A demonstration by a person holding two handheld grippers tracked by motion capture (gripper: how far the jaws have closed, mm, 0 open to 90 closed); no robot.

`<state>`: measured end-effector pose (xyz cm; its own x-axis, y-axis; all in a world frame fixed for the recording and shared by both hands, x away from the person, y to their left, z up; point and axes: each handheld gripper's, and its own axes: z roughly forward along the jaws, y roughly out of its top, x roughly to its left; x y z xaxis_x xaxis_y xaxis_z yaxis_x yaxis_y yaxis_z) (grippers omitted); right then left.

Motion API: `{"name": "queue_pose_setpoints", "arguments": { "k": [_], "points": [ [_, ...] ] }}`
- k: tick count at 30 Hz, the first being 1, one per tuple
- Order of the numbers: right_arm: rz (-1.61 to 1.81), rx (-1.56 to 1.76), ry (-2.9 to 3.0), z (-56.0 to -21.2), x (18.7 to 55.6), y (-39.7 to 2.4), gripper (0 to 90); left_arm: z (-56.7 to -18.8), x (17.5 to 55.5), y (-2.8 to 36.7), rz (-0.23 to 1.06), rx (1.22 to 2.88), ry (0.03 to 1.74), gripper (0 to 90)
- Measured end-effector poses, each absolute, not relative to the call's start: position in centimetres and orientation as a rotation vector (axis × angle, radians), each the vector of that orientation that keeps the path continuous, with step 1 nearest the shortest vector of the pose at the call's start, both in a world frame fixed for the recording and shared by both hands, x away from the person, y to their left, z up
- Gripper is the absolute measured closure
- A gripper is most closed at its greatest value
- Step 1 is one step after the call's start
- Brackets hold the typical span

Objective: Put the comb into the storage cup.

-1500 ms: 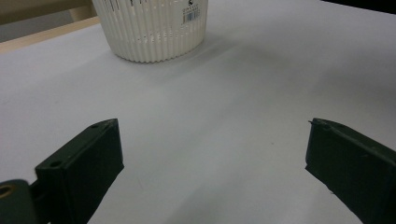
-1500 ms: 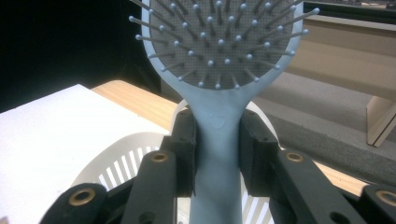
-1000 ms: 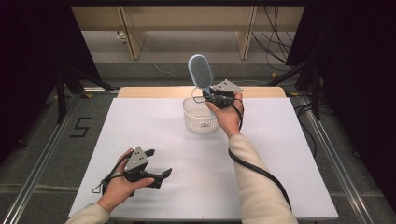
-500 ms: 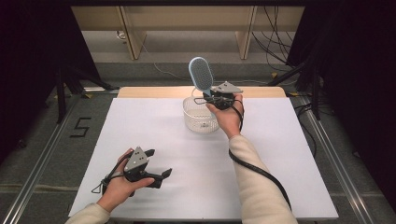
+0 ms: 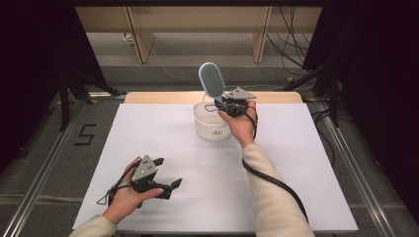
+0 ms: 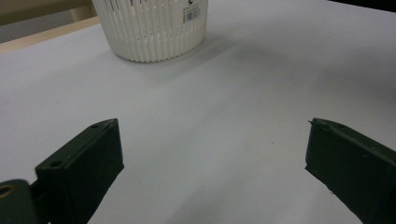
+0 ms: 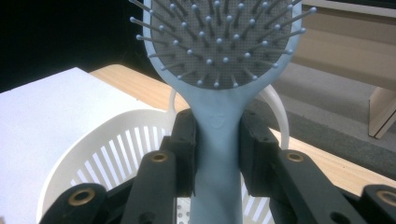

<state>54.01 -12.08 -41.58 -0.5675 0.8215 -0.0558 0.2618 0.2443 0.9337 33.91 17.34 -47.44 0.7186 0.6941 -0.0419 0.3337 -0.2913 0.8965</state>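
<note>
The high view is looking forward and down from above the person's side, taking in the whole white tabletop [image 5: 197, 148] from some way off. The left gripper view is riding low, just above the tabletop, facing level across it toward the white basket [image 6: 152, 25], which is standing near. The right gripper view is sitting very close behind the blue hairbrush [image 7: 219, 60], looking over the basket's rim toward the far edge. All three views are sharing the basket and the tabletop around it.

Left tongs [image 5: 168, 183] gaping, low near table, right tongs [image 5: 223, 105] clamped, raised
</note>
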Motion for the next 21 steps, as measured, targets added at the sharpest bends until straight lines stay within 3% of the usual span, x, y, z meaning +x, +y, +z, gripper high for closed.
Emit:
{"name": "queue_pose_setpoints", "arguments": {
  "k": [21],
  "points": [
    [1.294, 0.986, 2.007, -42.09, 54.11, -11.83, 70.0, -47.47, 33.92, 17.31, 0.436, 1.896, 0.797, 3.3]
  ]
}}
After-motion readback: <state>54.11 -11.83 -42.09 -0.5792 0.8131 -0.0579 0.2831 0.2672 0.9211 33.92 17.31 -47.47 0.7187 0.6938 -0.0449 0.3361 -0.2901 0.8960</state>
